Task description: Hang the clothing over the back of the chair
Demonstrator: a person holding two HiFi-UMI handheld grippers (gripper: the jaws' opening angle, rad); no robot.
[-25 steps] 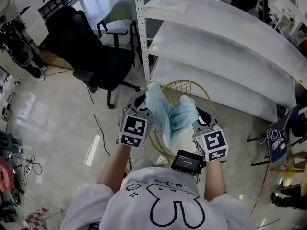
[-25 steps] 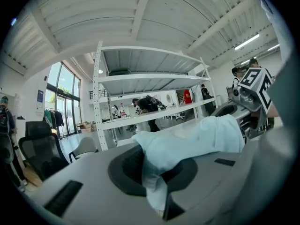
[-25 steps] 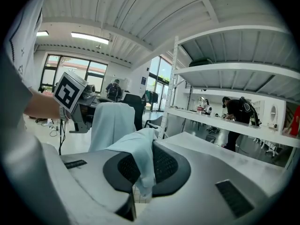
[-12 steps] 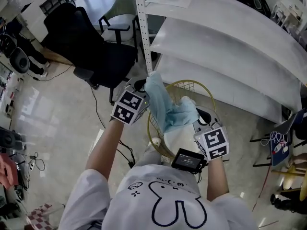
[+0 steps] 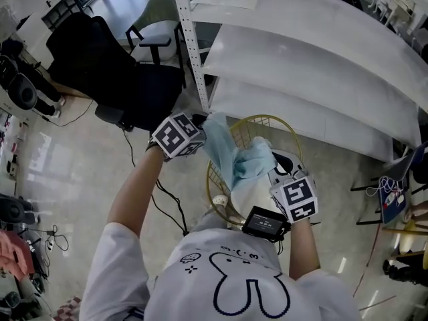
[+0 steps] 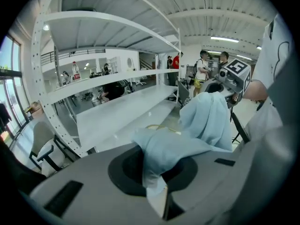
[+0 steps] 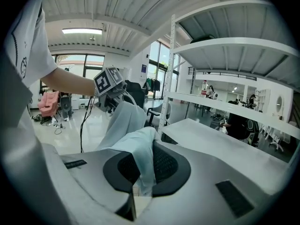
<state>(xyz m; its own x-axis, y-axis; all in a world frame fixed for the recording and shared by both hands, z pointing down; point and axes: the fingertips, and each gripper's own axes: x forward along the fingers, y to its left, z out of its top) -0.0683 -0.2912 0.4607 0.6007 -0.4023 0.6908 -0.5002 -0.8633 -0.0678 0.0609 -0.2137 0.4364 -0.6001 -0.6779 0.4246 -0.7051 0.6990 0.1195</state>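
A pale blue piece of clothing (image 5: 235, 156) hangs stretched between my two grippers, above a yellow wire basket (image 5: 262, 122). My left gripper (image 5: 199, 122) is shut on one edge of the clothing (image 6: 154, 165), which is pinched between its jaws. At the other edge of the clothing (image 7: 140, 156) my right gripper (image 5: 270, 171) is also shut, lower and nearer my body. The black office chair (image 5: 100, 65) stands on the floor to the left of the left gripper, its back turned away. In the right gripper view the left gripper (image 7: 110, 85) holds the cloth up in front of the chairs.
A white shelf unit (image 5: 301, 52) with a perforated post (image 5: 190, 42) fills the upper right. A second, pale chair (image 5: 155, 27) stands behind the black one. Cables (image 5: 144, 179) trail on the glossy floor. Several people (image 6: 204, 69) stand far off.
My left gripper has swung out to the left towards the black chair and tipped downward, drawing the clothing wider. My right gripper has sunk slightly and still grips its edge.
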